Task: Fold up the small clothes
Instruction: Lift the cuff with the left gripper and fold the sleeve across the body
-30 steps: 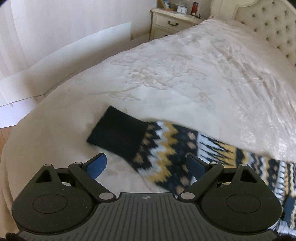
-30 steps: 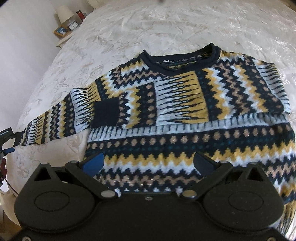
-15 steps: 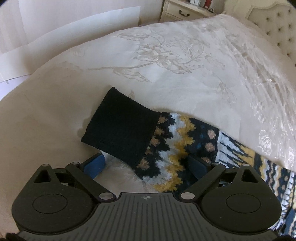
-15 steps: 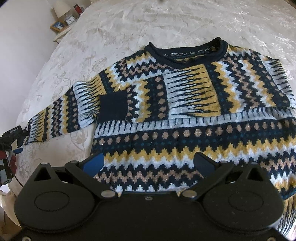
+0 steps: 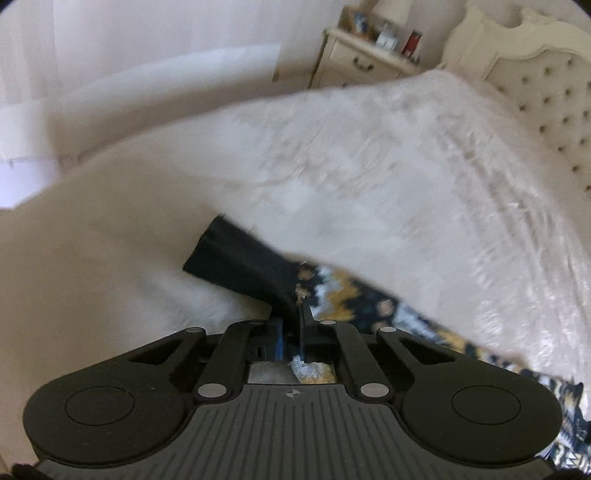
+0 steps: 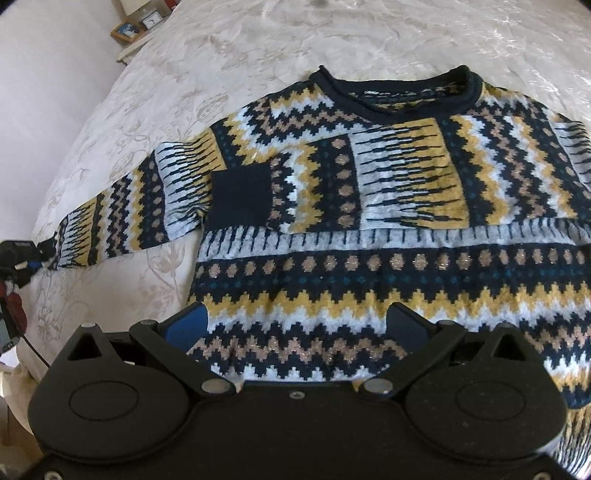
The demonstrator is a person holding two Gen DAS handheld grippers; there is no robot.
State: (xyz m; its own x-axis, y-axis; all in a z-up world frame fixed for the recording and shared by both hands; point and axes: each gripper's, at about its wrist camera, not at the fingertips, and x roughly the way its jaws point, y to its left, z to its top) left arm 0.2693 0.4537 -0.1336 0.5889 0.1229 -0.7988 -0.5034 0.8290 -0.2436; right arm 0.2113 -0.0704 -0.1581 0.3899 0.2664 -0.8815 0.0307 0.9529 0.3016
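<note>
The left gripper (image 5: 291, 325) is clenched on the sweater's outstretched sleeve (image 6: 110, 218) just behind its dark cuff (image 5: 240, 264). The right gripper (image 6: 295, 325) hovers released above the hem of the patterned sweater (image 6: 388, 229), spread flat on the cream bedspread (image 6: 221, 55). This looks like the second sleeve fold; next, carry the sleeve across the chest, where the other sleeve's cuff (image 6: 240, 199) lies. No containers show.

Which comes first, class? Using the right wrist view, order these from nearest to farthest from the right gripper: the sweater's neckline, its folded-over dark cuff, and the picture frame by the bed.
Measured from the right gripper, which is open over the hem:
1. Dark cuff, left of centre on the sweater's chest.
2. Neckline, at the sweater's top edge.
3. Picture frame, far upper left, beyond the bed.
</note>
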